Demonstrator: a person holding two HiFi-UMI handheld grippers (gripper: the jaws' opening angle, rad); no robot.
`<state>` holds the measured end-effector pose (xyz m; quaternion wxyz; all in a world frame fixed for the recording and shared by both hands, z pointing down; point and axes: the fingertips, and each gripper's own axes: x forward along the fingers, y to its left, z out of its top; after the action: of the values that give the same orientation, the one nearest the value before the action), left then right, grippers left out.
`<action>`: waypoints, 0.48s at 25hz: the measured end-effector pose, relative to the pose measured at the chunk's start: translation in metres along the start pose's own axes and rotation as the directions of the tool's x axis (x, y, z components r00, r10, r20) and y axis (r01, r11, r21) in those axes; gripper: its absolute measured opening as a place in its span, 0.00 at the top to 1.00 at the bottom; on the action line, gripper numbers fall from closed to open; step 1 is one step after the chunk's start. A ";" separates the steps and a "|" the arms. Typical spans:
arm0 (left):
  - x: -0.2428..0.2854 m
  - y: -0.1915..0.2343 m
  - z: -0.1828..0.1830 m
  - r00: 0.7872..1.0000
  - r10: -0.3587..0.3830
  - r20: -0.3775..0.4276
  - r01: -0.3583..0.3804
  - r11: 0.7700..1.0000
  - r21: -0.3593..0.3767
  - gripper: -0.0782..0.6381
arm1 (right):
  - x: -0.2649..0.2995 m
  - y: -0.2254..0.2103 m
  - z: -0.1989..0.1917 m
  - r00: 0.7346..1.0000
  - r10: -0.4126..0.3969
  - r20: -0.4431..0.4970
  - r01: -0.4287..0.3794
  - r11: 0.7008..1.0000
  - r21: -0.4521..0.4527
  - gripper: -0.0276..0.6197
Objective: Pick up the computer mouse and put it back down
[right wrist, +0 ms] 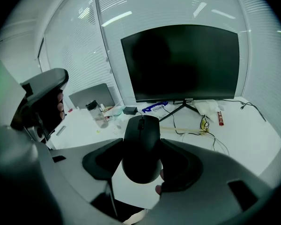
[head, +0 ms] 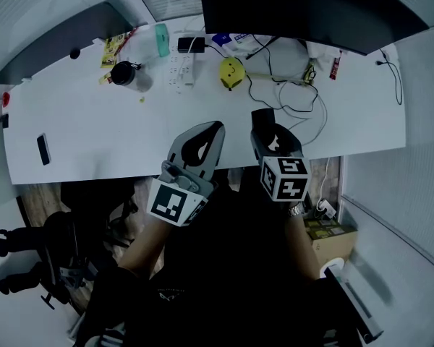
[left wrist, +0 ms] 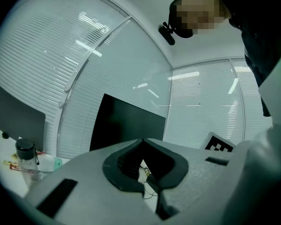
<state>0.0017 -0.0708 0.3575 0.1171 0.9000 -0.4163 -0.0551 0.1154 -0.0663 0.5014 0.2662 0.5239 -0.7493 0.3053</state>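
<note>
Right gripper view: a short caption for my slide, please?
Right gripper holds the black computer mouse, white desk and dark monitor behind.

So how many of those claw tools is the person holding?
2: the left gripper, shut and empty, and the right gripper beside it, shut on the black mouse.

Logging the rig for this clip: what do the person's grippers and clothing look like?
Both the left gripper and right gripper have light grey plastic fingers lined with dark pads. Each carries a cube with black-and-white square markers. The person's clothing is dark.
</note>
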 end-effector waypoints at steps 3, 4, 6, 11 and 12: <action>-0.003 0.000 0.001 1.000 0.014 -0.012 -0.014 1.000 0.011 0.88 | -0.015 0.000 0.010 0.999 -0.001 0.037 0.001 1.000 0.008 0.57; -0.005 0.000 0.001 1.000 0.020 -0.020 -0.020 1.000 0.016 0.88 | -0.020 0.000 0.014 0.999 -0.002 0.051 0.001 1.000 0.009 0.57; -0.009 0.000 0.001 0.999 0.029 -0.025 -0.028 0.999 0.020 0.88 | -0.031 0.003 0.023 0.997 0.003 0.081 -0.004 1.000 0.009 0.57; -0.013 -0.002 0.006 0.999 0.045 -0.014 -0.045 0.999 0.026 0.88 | -0.056 0.008 0.043 0.988 0.018 0.151 -0.018 1.000 -0.002 0.57; -0.014 -0.001 0.008 0.999 0.052 -0.009 -0.052 0.998 0.025 0.88 | -0.060 0.009 0.046 0.986 0.018 0.163 -0.018 1.000 -0.003 0.57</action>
<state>-0.0081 -0.0607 0.3493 0.1094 0.8904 -0.4397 -0.0424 0.1218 -0.0606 0.4257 0.2017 0.5400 -0.7736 0.2632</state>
